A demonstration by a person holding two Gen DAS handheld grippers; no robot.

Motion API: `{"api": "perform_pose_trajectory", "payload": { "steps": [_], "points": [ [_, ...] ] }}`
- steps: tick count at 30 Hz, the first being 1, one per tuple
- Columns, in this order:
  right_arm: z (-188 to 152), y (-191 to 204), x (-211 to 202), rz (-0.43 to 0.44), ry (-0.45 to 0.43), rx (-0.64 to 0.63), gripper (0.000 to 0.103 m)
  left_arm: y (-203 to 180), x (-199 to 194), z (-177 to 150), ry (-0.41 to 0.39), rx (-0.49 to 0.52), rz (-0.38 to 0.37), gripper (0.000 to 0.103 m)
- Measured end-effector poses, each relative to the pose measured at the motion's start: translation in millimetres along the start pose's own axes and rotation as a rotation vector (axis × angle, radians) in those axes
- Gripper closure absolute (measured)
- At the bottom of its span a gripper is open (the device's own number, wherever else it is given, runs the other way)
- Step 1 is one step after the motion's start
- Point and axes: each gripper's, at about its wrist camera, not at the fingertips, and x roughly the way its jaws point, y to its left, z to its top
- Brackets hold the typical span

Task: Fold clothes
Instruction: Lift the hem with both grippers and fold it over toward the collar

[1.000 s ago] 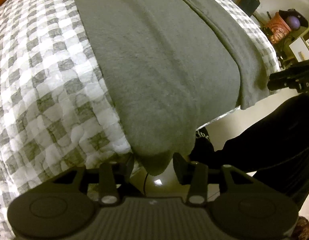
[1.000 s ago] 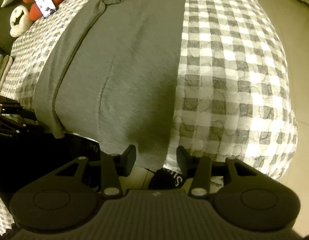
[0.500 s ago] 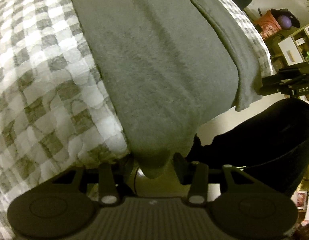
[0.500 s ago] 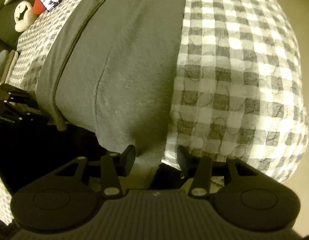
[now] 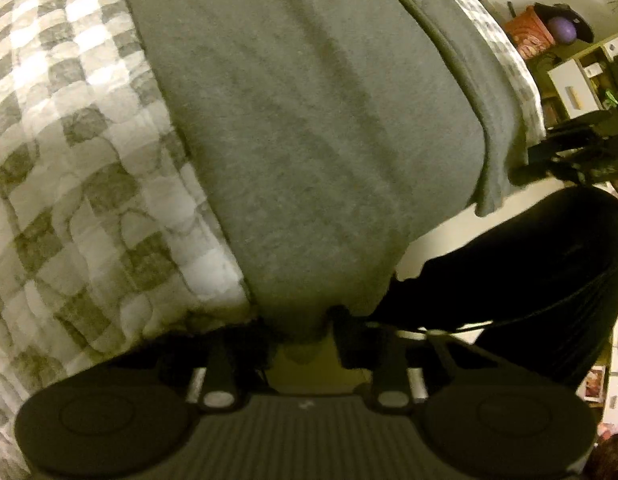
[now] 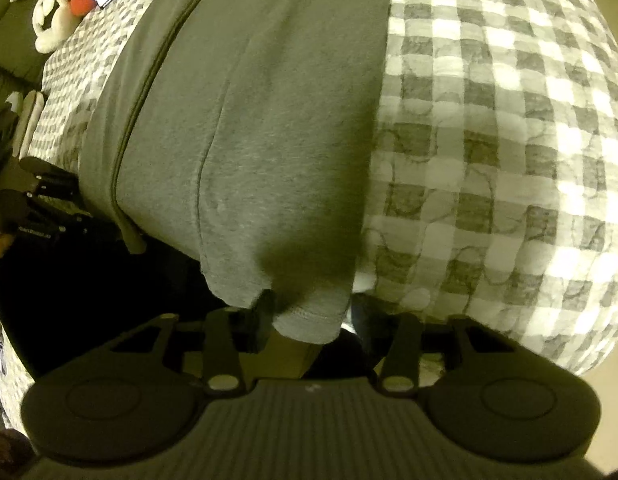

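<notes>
**Both grippers at the hem of the grey shirt**

Left gripper (image 5: 301, 334) has its two fingers on either side of a hanging corner of the grey T-shirt (image 5: 309, 120). The gap between the fingers looks small, but I cannot tell if they really pinch the cloth. Right gripper (image 6: 309, 320) is at the other bottom corner of the T-shirt (image 6: 249, 120); its fingers stand apart with the stitched hem between them, not squeezed.

The T-shirt lies flat on the checked quilt (image 5: 69, 160), and its bottom edge hangs off the near edge of the quilt.

To do this well, I think both grippers should bite the hem at the same depth and lift together, so the cloth stays straight and does not bunch up. Keep the two corners level.

Only the right view shows the red and white plush toy (image 6: 69, 0) past the far end of the T-shirt. Only the left view shows the orange basket (image 5: 529, 36) and white shelves (image 5: 577, 88) beyond the T-shirt's side, and the person's dark trouser leg (image 5: 529, 280) near the hem.
</notes>
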Motion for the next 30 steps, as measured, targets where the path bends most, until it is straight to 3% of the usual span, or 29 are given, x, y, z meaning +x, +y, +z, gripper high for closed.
{"api": "perform_pose_trajectory", "payload": {
  "steps": [2,6,14,24,30],
  "points": [
    [-1,-1,1,0.004,0.000,-0.005,0.083,-1,-1,-1,0.000,0.009,-0.019,0.092],
    [-5,0,-3,0.039,-0.019,-0.011,0.092,-3,-5,-3,-0.016,0.019,-0.040,0.096],
    [-10,-8,-26,0.159,-0.088,0.012,0.093,4,-27,-12,-0.116,-0.024,-0.189,0.096],
    [-6,-15,-58,0.317,-0.261,0.083,0.093,25,-66,-18,-0.391,-0.158,-0.479,0.097],
    [22,-23,-54,0.359,-0.371,0.213,0.093,29,-67,-4,-0.508,-0.277,-0.562,0.096]
  ]
}}
